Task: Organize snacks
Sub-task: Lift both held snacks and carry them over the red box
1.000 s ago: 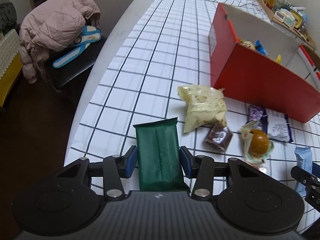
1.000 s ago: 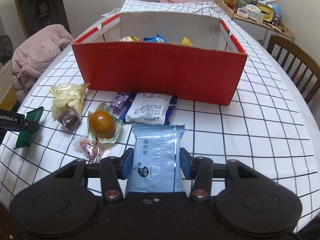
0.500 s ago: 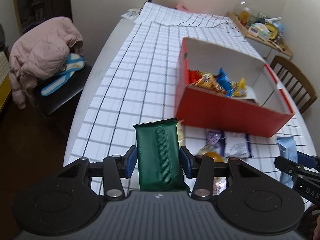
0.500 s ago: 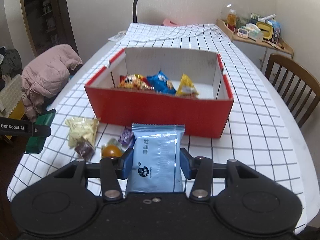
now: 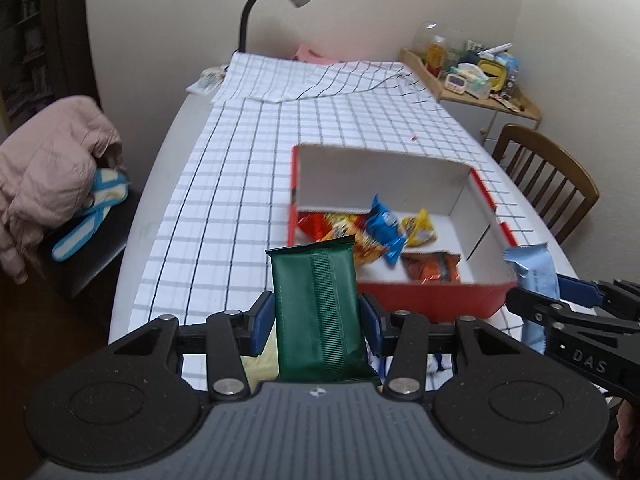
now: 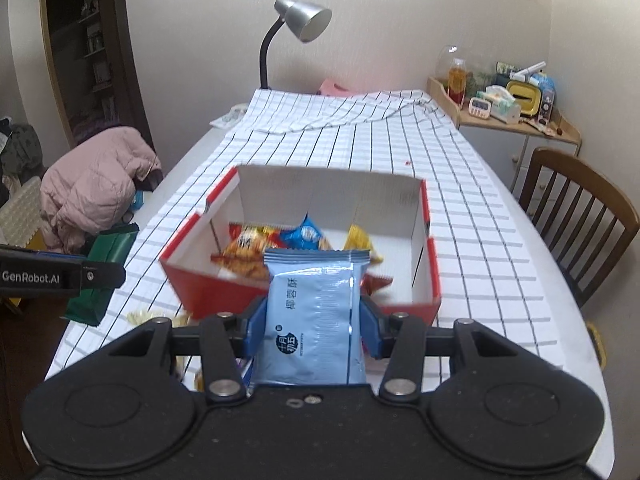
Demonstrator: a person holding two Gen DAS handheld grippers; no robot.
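Both grippers have risen since a second ago, so the red box that sat level with the packets on the table is now seen from above, its inside open to view.

On the left, the left gripper (image 5: 318,320) is clamped on a dark green packet (image 5: 320,312), pads pressing its two long edges, and holds it in the air short of the box's near-left corner. In the right wrist view a crumpled yellow wrapper (image 6: 142,314) shows on the checked tablecloth (image 6: 460,200) below that packet, in front of the box. More loose snacks seem to lie there, but the grippers hide most of them.

In the middle, the red box (image 6: 434,276) already holds several snacks: an orange bag (image 6: 244,254), a blue bag (image 6: 306,236) and a yellow bag (image 6: 358,238), all bunched toward its near half.

On the right, the right gripper (image 6: 312,328) grips a light blue packet (image 6: 314,316) by its sides, raised before the box's near wall.

My judgement: sorting is partly done. Two packets are lifted but not yet dropped in, and a few snacks are left on the cloth.
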